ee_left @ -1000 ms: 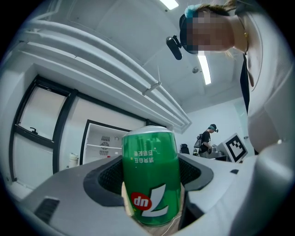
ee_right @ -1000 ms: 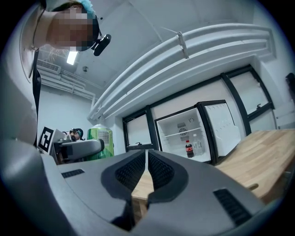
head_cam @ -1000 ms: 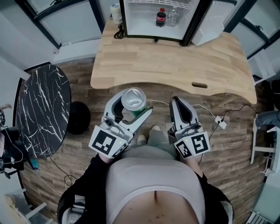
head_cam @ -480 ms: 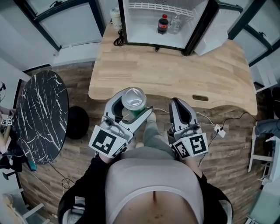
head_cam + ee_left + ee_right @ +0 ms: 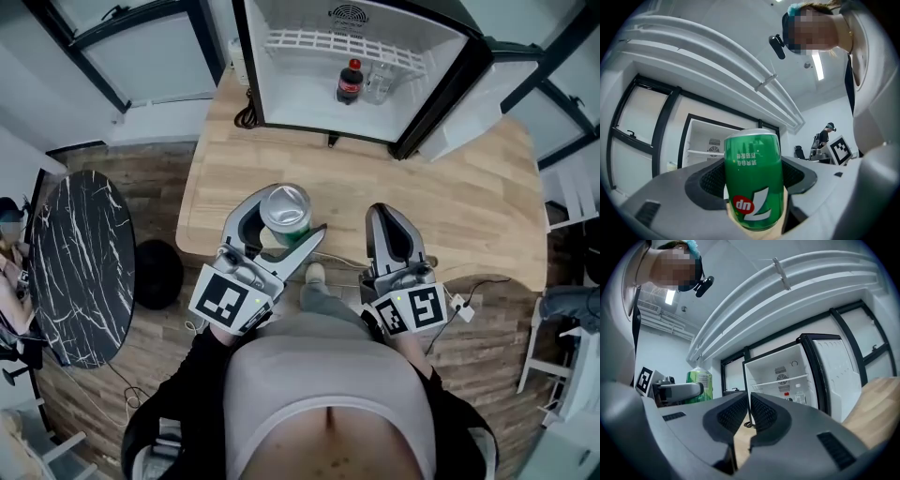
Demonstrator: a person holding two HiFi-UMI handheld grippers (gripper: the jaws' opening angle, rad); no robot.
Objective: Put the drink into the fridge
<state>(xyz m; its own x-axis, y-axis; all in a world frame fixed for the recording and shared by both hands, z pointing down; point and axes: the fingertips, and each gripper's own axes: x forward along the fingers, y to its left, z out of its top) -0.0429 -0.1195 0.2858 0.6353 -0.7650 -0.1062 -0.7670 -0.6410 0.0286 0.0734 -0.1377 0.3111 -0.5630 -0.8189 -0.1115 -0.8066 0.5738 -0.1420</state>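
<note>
Open at the back of the wooden table (image 5: 469, 206): a small fridge (image 5: 298, 89), door swung off to the right, white wire shelf inside, bare floor space to the left of what already stands there.

Clamped by the left gripper (image 5: 281, 230) on a green 7up can (image 5: 286, 208), one jaw against each side of the body. Held over the table's near edge, well short of the fridge opening, with nothing under it. Seen filling the gap between the jaws in the left gripper view (image 5: 752, 180).

Pressed together and holding nothing: the right gripper (image 5: 392, 230), near the left one and level with it.

Judged roughly midway. Done: pickup, and the door already open. Left to do: the reach across the table, setting the can on the fridge floor, letting go.

Long axis vertical, one silver end facing straight up at the head camera. Print upside down in the left gripper view, so probably held base up, though not confirmable from the end itself.

Smallest, on the fridge floor: a cola bottle (image 5: 349, 82) with a red cap and, just beside it on the right, a clear bottle (image 5: 378, 82), both upright.
</note>
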